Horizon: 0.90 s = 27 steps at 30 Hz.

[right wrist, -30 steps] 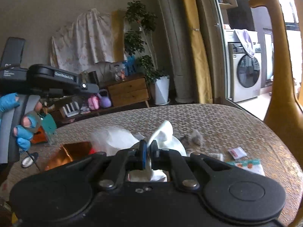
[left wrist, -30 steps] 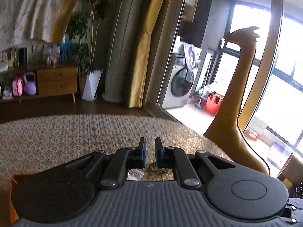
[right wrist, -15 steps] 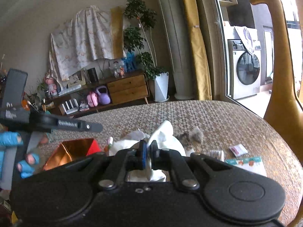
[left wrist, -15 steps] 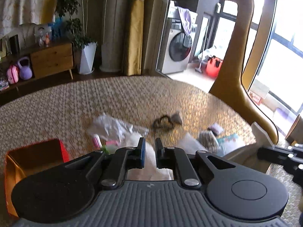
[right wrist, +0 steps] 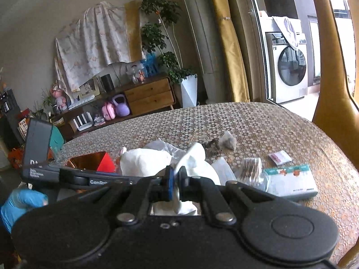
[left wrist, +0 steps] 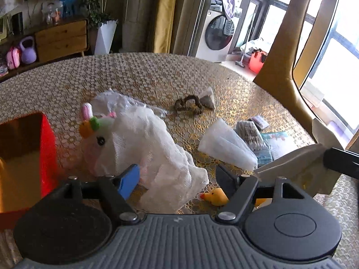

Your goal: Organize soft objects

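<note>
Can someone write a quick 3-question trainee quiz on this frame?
1. True or false: the left hand-held gripper is shut on the white cloth.
2. Multiple choice: what lies between the left gripper's fingers at table level, by the right one? A) yellow rubber duck B) kettlebell C) teabag
3. Fill in: the right hand-held gripper is shut on a white ____.

Key
1. False: its jaws stand wide open, with the cloth over the unicorn plush between them.
2. A.
3. Cloth: a fold is pinched between its fingers. The red box sits left of the plush.
</note>
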Each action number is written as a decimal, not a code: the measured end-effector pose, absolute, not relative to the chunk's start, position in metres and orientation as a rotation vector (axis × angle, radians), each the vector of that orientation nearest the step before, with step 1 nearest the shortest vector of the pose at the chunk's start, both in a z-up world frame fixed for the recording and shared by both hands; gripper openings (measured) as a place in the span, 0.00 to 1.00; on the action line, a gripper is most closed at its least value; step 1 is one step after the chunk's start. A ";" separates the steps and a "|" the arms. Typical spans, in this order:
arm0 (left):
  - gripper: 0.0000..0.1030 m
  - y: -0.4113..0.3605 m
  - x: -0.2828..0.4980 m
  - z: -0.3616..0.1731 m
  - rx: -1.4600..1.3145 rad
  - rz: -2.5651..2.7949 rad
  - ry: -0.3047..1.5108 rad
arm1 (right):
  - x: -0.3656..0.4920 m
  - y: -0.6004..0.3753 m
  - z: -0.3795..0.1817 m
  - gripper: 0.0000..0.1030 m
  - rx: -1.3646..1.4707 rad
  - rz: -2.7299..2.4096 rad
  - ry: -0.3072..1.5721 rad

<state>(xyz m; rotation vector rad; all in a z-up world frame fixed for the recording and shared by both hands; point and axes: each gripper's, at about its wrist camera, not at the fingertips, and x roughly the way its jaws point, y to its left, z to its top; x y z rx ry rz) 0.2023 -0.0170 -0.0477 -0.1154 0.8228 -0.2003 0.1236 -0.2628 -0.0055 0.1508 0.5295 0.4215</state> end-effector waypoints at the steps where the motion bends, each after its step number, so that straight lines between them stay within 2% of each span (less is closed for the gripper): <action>1: 0.73 -0.021 0.205 -0.052 -0.125 -0.179 0.834 | 0.124 -0.264 -0.008 0.05 0.153 0.421 0.534; 14: 0.73 -0.055 0.243 -0.091 -0.161 0.104 0.895 | 0.131 -0.281 -0.031 0.05 0.180 0.400 0.588; 16: 0.65 -0.054 0.246 -0.091 -0.145 0.126 0.891 | 0.131 -0.282 -0.033 0.05 0.182 0.399 0.594; 18: 0.39 -0.052 0.247 -0.092 -0.138 0.142 0.895 | 0.132 -0.284 -0.035 0.05 0.184 0.398 0.597; 22: 0.27 -0.037 0.246 -0.093 -0.185 0.170 0.896 | 0.133 -0.284 -0.037 0.05 0.191 0.399 0.602; 24: 0.14 -0.029 0.245 -0.092 -0.200 0.161 0.889 | 0.132 -0.284 -0.037 0.05 0.192 0.398 0.600; 27: 0.08 -0.017 0.240 -0.085 -0.241 0.130 0.866 | 0.131 -0.284 -0.037 0.05 0.192 0.397 0.600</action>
